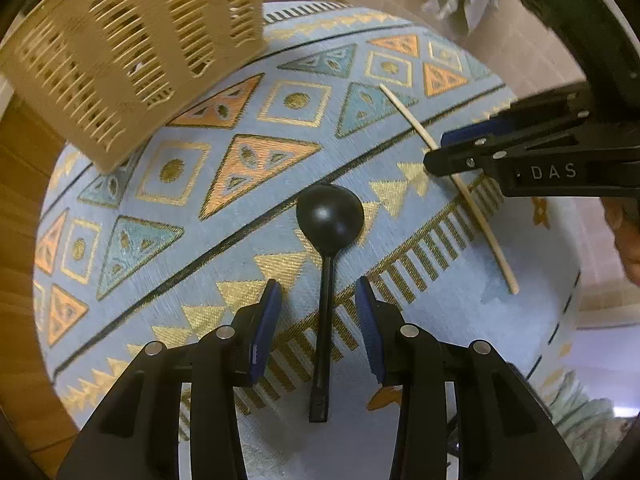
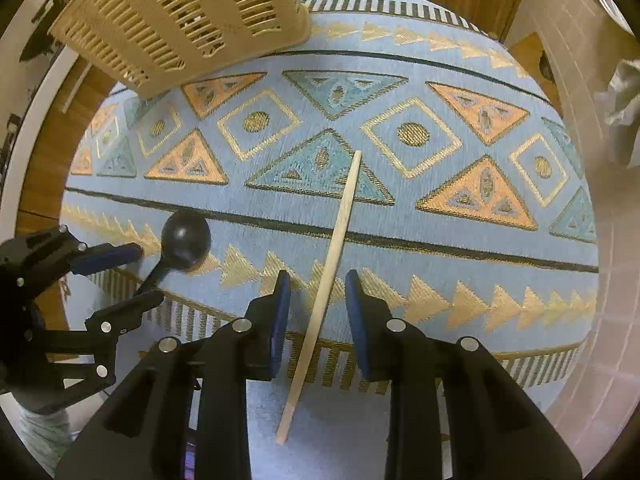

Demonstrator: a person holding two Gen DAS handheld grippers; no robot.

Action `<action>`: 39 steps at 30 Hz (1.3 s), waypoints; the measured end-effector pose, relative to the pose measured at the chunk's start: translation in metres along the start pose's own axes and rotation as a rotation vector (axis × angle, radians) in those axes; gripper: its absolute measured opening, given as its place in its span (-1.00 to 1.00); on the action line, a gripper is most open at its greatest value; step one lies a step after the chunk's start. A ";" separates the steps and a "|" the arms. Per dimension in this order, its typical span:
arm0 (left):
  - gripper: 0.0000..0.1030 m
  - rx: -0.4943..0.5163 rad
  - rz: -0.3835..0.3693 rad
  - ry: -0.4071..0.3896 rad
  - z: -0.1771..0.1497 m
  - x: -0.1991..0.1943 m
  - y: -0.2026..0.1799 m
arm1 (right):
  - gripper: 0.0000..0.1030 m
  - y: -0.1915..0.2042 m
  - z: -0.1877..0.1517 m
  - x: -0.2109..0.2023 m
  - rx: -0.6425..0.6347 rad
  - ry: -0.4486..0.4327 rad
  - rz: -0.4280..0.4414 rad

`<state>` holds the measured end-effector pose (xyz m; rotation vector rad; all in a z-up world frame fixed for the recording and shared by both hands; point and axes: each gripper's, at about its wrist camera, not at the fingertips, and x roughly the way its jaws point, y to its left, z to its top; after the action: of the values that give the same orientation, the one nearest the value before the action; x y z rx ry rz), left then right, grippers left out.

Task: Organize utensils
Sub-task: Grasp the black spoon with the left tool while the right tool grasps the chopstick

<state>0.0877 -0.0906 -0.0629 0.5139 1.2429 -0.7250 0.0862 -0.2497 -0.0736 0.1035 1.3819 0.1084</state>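
A: Between the left gripper's (image 1: 318, 308) blue pads (image 1: 269, 312) lay the black spoon (image 1: 326, 248), bowl down on the patterned cloth (image 1: 256, 184), its handle running back toward the camera. The jaws stood apart on either side of the handle, neither pad touching it as far as I could see.

B: And the wooden chopstick (image 2: 328, 276)?

A: Same story on the other side. It lay slantwise on the cloth, passing between the right gripper's (image 2: 318, 300) pads (image 2: 282, 300), which were spread with a gap showing on both sides. Nothing was gripped yet (both tools pointed steeply down at the cloth).

B: Where was the basket (image 2: 180, 12)?

A: At the far left of the table, slatted and beige, well apart from both utensils.

B: What could have gone wrong from there?

A: The chopstick was thin and round, so I judged it might roll or slip out as the pads closed, or one pad might pinch the cloth and drag it. The spoon's handle was narrow; gripped far from the bowl, it could tip and swing when lifted. The two grippers also sat near each other and might collide on the way to the basket.
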 end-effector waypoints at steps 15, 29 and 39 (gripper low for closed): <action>-0.90 0.024 0.080 0.014 0.021 0.012 -0.023 | -0.87 0.014 -0.005 0.001 -0.053 -0.021 -0.056; -0.90 -0.340 -0.113 -0.216 0.011 -0.024 0.067 | -0.91 -0.007 0.008 -0.019 -0.002 -0.058 0.104; -0.90 -0.453 -0.184 -0.289 -0.010 -0.031 0.085 | -0.85 -0.003 0.009 -0.002 -0.053 0.022 0.088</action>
<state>0.1387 -0.0194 -0.0390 -0.0776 1.1422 -0.6186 0.0943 -0.2536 -0.0701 0.1189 1.3959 0.2201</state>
